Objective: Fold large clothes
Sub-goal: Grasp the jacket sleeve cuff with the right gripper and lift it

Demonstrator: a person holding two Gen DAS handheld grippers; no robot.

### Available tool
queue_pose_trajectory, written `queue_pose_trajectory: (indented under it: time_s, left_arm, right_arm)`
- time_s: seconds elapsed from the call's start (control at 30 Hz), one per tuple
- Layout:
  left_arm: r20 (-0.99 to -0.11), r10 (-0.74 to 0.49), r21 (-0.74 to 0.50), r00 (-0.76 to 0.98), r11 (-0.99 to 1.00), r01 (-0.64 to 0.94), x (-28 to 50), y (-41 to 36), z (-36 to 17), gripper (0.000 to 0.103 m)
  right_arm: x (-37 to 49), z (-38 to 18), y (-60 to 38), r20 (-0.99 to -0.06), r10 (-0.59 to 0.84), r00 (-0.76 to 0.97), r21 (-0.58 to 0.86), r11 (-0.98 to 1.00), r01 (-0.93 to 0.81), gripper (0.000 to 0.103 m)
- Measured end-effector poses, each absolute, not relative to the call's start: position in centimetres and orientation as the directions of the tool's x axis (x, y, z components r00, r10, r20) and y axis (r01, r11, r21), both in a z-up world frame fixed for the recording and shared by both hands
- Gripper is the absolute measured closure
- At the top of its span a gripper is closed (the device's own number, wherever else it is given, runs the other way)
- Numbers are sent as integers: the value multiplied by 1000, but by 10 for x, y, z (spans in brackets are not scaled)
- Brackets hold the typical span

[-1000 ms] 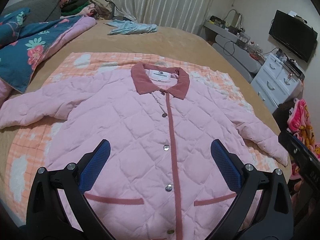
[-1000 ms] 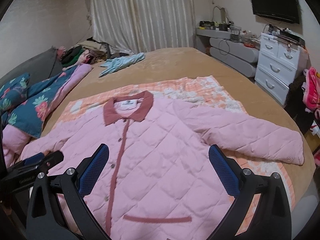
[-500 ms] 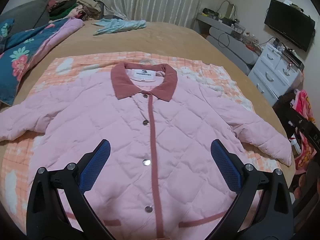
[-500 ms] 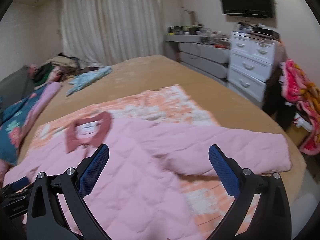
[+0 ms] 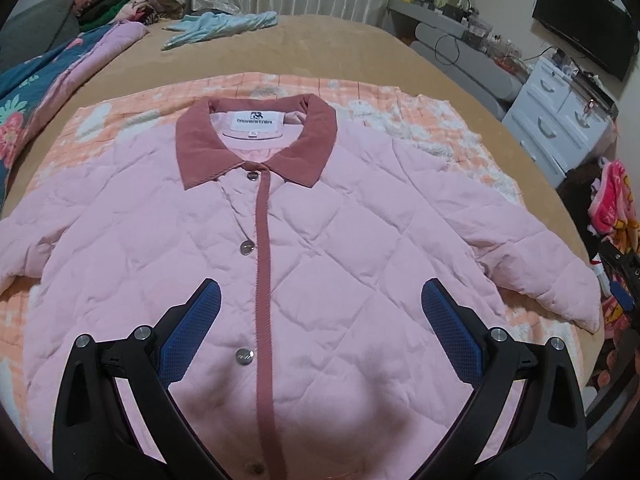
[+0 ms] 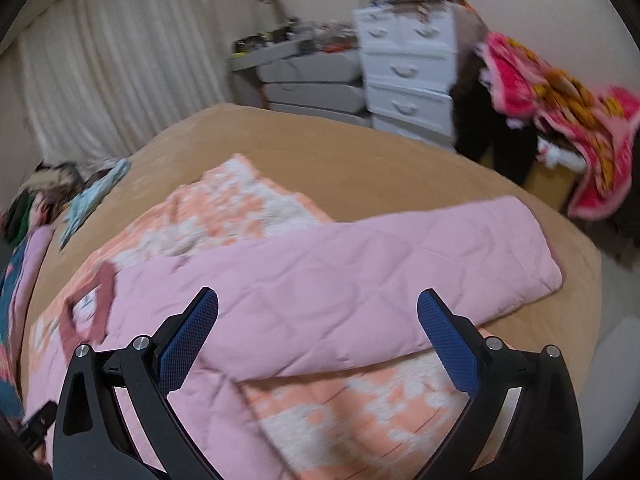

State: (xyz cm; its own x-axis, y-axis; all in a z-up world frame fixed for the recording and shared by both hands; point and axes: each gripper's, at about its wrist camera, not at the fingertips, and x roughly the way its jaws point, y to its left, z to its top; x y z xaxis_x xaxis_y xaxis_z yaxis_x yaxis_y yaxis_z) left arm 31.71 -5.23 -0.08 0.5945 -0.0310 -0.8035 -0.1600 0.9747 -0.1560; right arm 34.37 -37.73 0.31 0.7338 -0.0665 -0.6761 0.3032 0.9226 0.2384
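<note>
Looking along the left gripper (image 5: 320,312), a pink quilted jacket (image 5: 320,240) is seen laid flat, front up and buttoned, on an orange-and-white checked blanket (image 5: 420,128) spread over a tan bed (image 5: 340,48). The dusty-rose collar (image 5: 256,144) lies at the far end, with the placket running toward the near edge. The blue-padded fingers (image 5: 192,332) are spread wide above the jacket's chest, and nothing is held between them. One sleeve (image 5: 532,264) is stretched out to the right, toward the bed's edge; the other runs off the left of the frame. A light blue garment (image 5: 220,26) is left well apart at the far end of the bed.

From the right wrist view, which is blurred, the right gripper (image 6: 318,316) is seen above the same sleeve (image 6: 400,272), which lies partly on the blanket (image 6: 360,408) with its cuff end reaching onto the bare bed (image 6: 360,160). Its fingers are likewise held wide apart and nothing is gripped. A white dresser (image 6: 408,76) can be made out beyond the bed.

The jacket is judged to be soft, puffy and fairly light, but bulky; folds are likely to spring back unless pressed. The sleeve is best pinched near the cuff, through its full padded thickness, so that it can be carried across the chest.
</note>
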Motion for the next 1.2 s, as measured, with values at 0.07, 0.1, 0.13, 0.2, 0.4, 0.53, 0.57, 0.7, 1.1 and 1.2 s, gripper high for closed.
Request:
queue_pose_trajectory:
  time_s: [0.07, 0.1, 0.13, 0.2, 0.4, 0.53, 0.57, 0.7, 1.1, 1.2]
  left_arm:
    - [-811, -30, -153, 584, 975, -162, 323, -55, -7, 9]
    - [-815, -30, -151, 579, 975, -163, 327, -56, -9, 9]
    - [-816, -33, -153, 577, 975, -161, 330, -57, -11, 9]
    - [-810, -49, -167, 584, 975, -150, 336, -59, -14, 9]
    - [-825, -56, -171, 563, 973, -154, 358, -64, -26, 9]
    - [-834, -60, -176, 548, 971, -161, 371, -66, -33, 9]
    - [-835, -57, -172, 547, 972, -162, 374, -67, -35, 9]
    - [-841, -50, -162, 539, 973, -163, 383, -68, -41, 9]
    - [-842, -68, -188, 535, 967, -174, 400, -57, -44, 9]
    - [-832, -91, -217, 547, 961, -170, 399, -50, -39, 9]
  right_arm:
    - [346, -4, -391, -686, -86, 723, 247, 906, 343, 4]
    - [348, -9, -400, -700, -99, 707, 250, 893, 373, 4]
    - [348, -13, -407, -707, -100, 700, 260, 884, 389, 4]
    - [349, -21, -422, -713, -104, 693, 287, 859, 424, 4]
    - [348, -48, -463, -741, -114, 661, 353, 772, 529, 4]
    - [345, -64, -482, -757, -106, 644, 398, 706, 585, 4]
    - [346, -68, -486, -763, -106, 637, 402, 695, 596, 4]
    - [348, -91, -501, -804, -105, 585, 401, 630, 664, 4]
    - [370, -129, -539, -779, -47, 626, 527, 493, 692, 4]
    - [369, -128, -544, -723, -50, 689, 589, 476, 653, 4]
